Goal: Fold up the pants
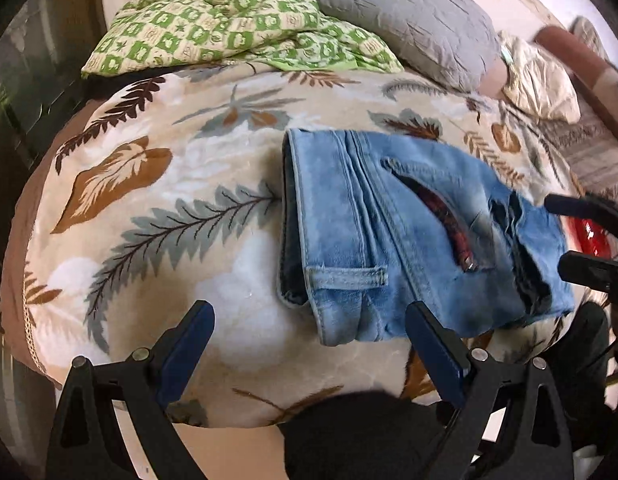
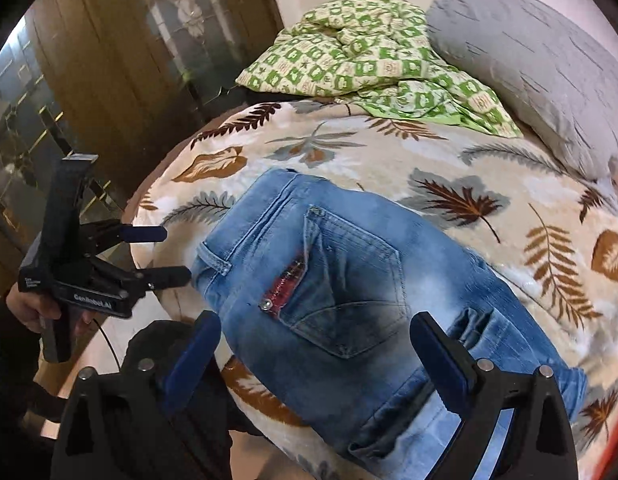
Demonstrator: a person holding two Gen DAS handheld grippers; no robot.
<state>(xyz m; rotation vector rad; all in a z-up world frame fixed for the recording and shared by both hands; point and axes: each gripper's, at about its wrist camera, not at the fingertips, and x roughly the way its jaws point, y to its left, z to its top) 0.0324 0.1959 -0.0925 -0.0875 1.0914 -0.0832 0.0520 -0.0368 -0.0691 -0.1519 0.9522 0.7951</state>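
Observation:
Light blue jeans (image 1: pixel 393 236) lie folded into a compact stack on a leaf-patterned blanket (image 1: pixel 161 184); the back pocket and a red zip face up (image 2: pixel 309 280). My left gripper (image 1: pixel 309 320) is open and empty, hovering just short of the waistband end. It also shows in the right wrist view (image 2: pixel 171 254), open beside the waistband's belt loop. My right gripper (image 2: pixel 315 336) is open and empty above the pocket area. Its fingers (image 1: pixel 581 204) show at the right edge of the left wrist view, apart from each other.
A green checked quilt (image 2: pixel 373 60) and a grey pillow (image 2: pixel 541 68) lie at the far side of the bed. A wooden wardrobe with glass panels (image 2: pixel 109 60) stands to the left. The bed's near edge (image 1: pixel 229 420) is just below the grippers.

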